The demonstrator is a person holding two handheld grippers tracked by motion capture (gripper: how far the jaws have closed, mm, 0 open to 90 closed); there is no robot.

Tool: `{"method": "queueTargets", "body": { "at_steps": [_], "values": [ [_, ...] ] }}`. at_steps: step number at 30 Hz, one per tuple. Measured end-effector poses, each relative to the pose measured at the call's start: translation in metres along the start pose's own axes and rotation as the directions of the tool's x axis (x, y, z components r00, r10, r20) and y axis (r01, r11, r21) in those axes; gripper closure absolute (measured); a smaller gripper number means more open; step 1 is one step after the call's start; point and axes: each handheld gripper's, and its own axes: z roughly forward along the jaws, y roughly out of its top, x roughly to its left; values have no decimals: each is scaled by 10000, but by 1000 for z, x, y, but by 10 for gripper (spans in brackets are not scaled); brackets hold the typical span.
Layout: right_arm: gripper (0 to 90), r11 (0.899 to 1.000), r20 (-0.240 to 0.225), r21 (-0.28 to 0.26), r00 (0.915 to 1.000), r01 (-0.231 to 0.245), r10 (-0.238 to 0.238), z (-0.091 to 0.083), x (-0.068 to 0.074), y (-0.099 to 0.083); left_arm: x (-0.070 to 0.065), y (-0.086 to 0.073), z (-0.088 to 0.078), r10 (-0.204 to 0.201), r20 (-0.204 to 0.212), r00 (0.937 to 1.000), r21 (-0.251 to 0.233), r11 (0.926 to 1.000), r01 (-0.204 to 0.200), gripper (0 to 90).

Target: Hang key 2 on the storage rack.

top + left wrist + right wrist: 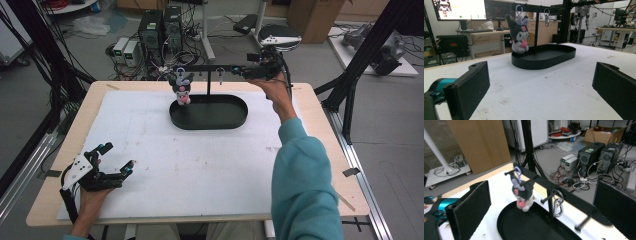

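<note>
A small dark grey plush toy (pixel 181 88) with a pink belly hangs by a purple loop from a peg on the black bar (pixel 210 67) of a stand. The stand rises from a black oval tray (pixel 235 120) at the back of the table. A silver carabiner (pixel 557 206) hangs on the neighbouring peg. My right gripper (pixel 236 70) is open, held up at the bar's right end, a little apart from the pegs; the plush toy (pixel 523 193) lies ahead between its jaws. My left gripper (pixel 119 155) rests open and holding nothing at the front left, facing the tray (pixel 544 61) and plush toy (pixel 519 37).
A white mat (pixel 190 160) covers the wooden table (pixel 45 210). Computer towers (pixel 160 27) and tangled cables sit on the floor behind the table. Black frame posts (pixel 372 45) stand at both sides. A cardboard box (pixel 312 17) is at the far right.
</note>
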Motion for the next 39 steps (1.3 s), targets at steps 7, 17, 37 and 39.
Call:
{"method": "queueTargets", "body": {
  "at_steps": [7, 17, 37, 39],
  "values": [
    [6, 9971, 117, -599, 9988, 471, -465, -46, 18, -19, 0, 0, 0, 5, -27, 10000, -22, 10000, -5, 17],
    [7, 9800, 559, -1152, 9860, 1625, -1569, -97, 65, -85, 0, 0, 0, -25, -5, 10000, 18, 10000, 25, 17],
    [7, 9591, 1827, -2641, 9817, 1015, -536, -132, 79, -243, 0, 0, 1, -41, -35, 10000, 34, 10000, 41, 17],
    [7, 9592, 1909, -2668, 9807, 933, -423, -132, 78, -253, 0, 0, 1, -43, -37, 10000, 30, 10000, 43, 17]
  ]
}}
